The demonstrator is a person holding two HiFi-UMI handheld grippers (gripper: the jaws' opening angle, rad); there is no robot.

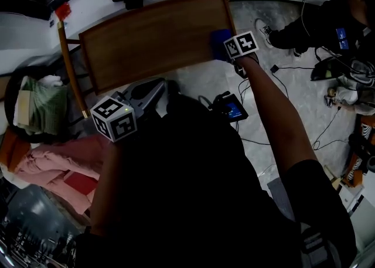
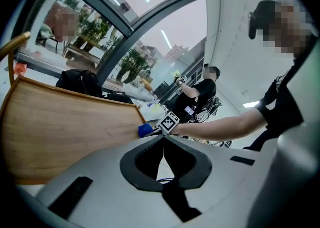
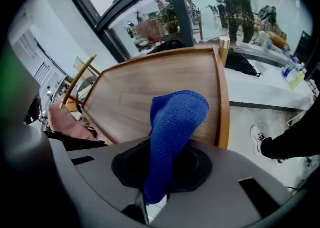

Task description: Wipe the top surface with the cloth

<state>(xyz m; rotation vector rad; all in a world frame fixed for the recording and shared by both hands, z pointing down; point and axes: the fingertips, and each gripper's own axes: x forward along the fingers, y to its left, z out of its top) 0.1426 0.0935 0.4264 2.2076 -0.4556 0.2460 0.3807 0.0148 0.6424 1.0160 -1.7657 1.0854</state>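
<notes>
- Grips a blue cloth (image 3: 175, 117) in the right tool (image 1: 229, 50), jaws pinched on the cloth's lower end, the rest bulging forward past them.
- Holds that cloth at the right end of the wooden bench top (image 1: 146, 38), just inside the raised rim (image 3: 222, 102); cannot tell whether cloth and wood touch.
- Reaches out with the right arm (image 1: 275, 114) extended from the body to that end of the bench.
- Holds the left tool (image 2: 162, 144) off the bench, just beside its near edge, jaws together with nothing between them, aimed across the wood toward the right tool.
- Beside the bench's left end: a slanted wooden rod (image 1: 70, 73) with a red tag (image 1: 62, 10) at its top.
- Below that end, on the floor: a heap of pink fabric (image 1: 58, 164) and a dark bag (image 1: 14, 102) with green fabric (image 1: 47, 105) folded inside.
- On the grey floor (image 1: 193, 79) to the right: black cables (image 1: 281, 85), a small device with a lit blue screen (image 1: 233, 109), and another person's shoe (image 1: 263, 29), well apart from the bench.
</notes>
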